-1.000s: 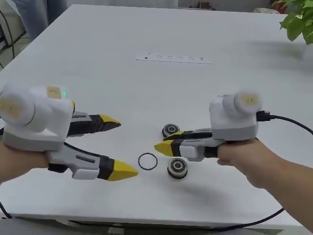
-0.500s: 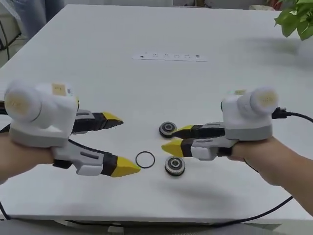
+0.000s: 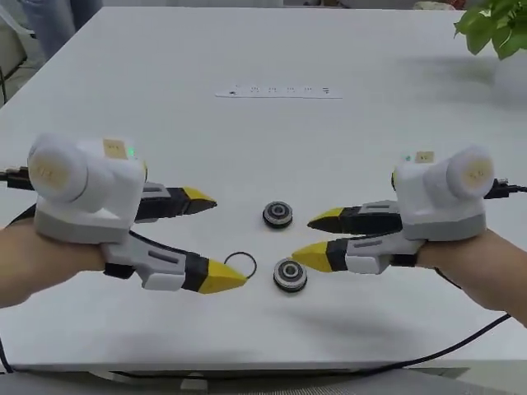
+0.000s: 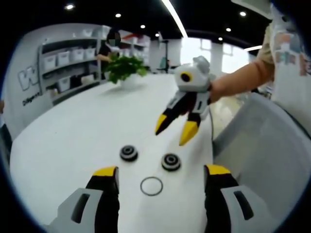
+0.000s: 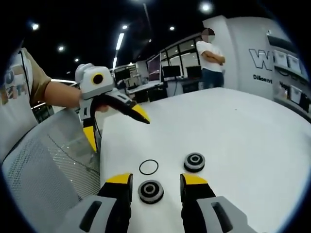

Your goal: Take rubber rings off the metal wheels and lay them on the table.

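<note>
Rubber is what matters here. One ring [image 3: 242, 259] lies free on the white counter [image 3: 263, 140], a thin black loop at lower centre of the head view, its lower edge hidden behind a fingertip of the left gripper [image 3: 222, 240]. The lower wheel [image 3: 290, 275] lies just right of it, and the upper wheel [image 3: 278, 215] is a little above, apart from both. Each wheel shows a dark outer band, probably a ring not yet pulled off, though it is too small to be sure.

The left gripper hangs at the left with its fingers spread wide and empty. The right gripper [image 3: 305, 238], at the right, has its fingers partly open and also empty. In the right gripper view the lower wheel shows between its fingertips at bottom centre.

The wheels look like small steel bearings: dense, hard and smooth. They are likely to skid or roll on the slick counter if pushed from one side, so one gripper should clamp the wheel across its rim. A ring should be light, soft and stretchy but cling to the metal. It is best hooked at its outer edge with a fingertip and peeled sideways, and it may snap back.
</note>
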A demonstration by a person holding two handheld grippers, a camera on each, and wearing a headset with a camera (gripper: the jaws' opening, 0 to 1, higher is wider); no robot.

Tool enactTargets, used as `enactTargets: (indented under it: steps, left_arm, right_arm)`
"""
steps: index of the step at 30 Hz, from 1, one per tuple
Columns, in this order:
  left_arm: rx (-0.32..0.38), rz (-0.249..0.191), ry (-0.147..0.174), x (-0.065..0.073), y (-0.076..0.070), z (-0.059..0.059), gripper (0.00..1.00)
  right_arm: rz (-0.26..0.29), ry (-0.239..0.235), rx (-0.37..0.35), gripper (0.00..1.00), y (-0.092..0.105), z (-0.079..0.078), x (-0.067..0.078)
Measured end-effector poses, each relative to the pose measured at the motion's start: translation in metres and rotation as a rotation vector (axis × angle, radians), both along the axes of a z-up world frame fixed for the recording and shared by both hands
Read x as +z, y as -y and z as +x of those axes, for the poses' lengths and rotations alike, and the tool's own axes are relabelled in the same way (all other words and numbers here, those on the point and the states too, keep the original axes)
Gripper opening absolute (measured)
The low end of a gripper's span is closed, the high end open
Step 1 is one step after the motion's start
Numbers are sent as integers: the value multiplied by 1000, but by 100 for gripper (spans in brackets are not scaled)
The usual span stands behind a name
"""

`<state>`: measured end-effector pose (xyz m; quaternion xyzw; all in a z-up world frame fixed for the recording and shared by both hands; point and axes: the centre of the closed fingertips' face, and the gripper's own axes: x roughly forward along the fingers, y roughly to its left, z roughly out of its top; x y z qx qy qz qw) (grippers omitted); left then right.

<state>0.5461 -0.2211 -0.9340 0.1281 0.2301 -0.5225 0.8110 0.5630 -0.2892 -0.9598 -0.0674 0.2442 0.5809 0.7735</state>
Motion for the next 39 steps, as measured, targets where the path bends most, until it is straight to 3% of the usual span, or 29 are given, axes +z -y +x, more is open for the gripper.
enactTargets:
  steps: [16,39]
  left_arm:
    - [-44,15,-13,-12,17,3,70]
    - [-81,29,-44,-32,37,4,61]
  right_arm:
    - [-21,35,32,38,13,-5,-14]
    - [-55,9,102,27,12,-18,-43]
